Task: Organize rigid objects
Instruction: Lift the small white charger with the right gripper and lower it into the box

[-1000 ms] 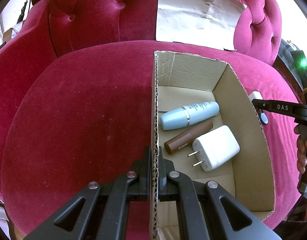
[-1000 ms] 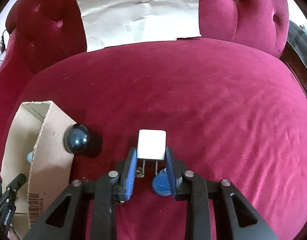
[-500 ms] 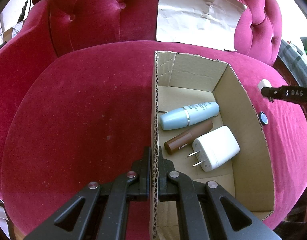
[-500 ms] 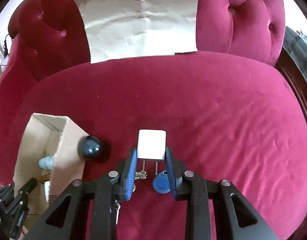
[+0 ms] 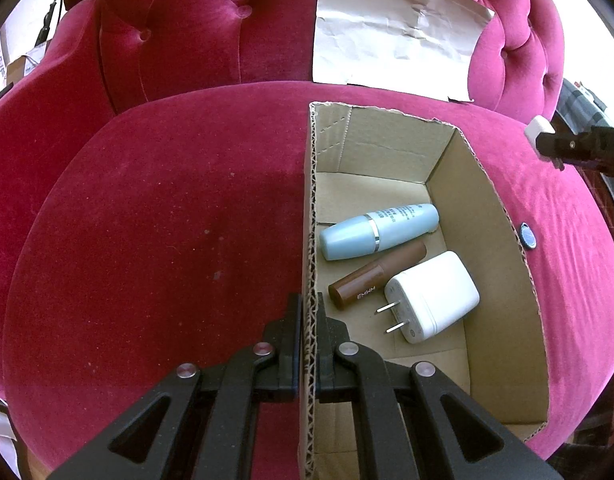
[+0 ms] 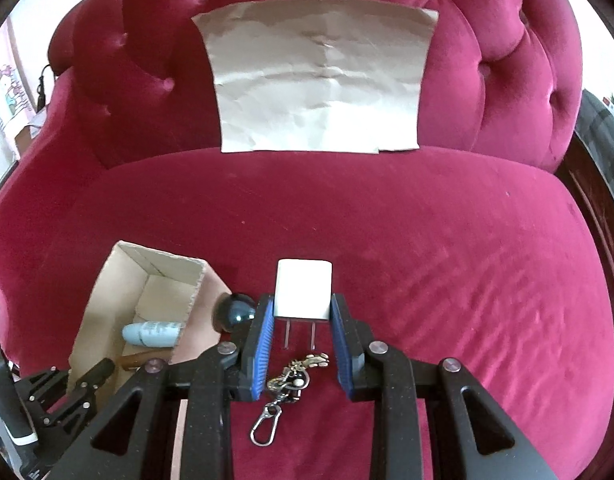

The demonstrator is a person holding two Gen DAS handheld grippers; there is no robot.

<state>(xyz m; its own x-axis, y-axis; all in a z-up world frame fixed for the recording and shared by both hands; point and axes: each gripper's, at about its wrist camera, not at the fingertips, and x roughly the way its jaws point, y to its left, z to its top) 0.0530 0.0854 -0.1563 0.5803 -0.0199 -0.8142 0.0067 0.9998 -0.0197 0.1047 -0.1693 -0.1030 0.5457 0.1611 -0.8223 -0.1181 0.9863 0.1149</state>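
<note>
Two grippers are at work on the red sofa: the left gripper (image 5: 306, 312) is pinched tight on the near wall of the cardboard box (image 5: 387, 152), and the right gripper (image 6: 303, 320) is closed partway on a small white charger (image 6: 304, 295), its blue pads pressing the charger's sides with the prongs pointing back toward the camera, lifted clear of the cushion and off to the right of the box. The grip sits low on the charger's body near the prongs, so I judge it could pivot or slip out if swung quickly toward the box. The box wall is thin and flexes, so a bump from the carried charger could tip it despite the left hold. The left wrist view shows the box's contents plainly: a pale blue bottle (image 5: 379, 232), a brown tube (image 5: 377, 276) and a larger white plug (image 5: 431, 298), with a small blue disc (image 5: 527, 237) just outside the far wall. The right wrist view alone shows a keychain (image 6: 285, 392) lying on the cushion under the jaws and a dark ball (image 6: 235, 312) beside the box.
</note>
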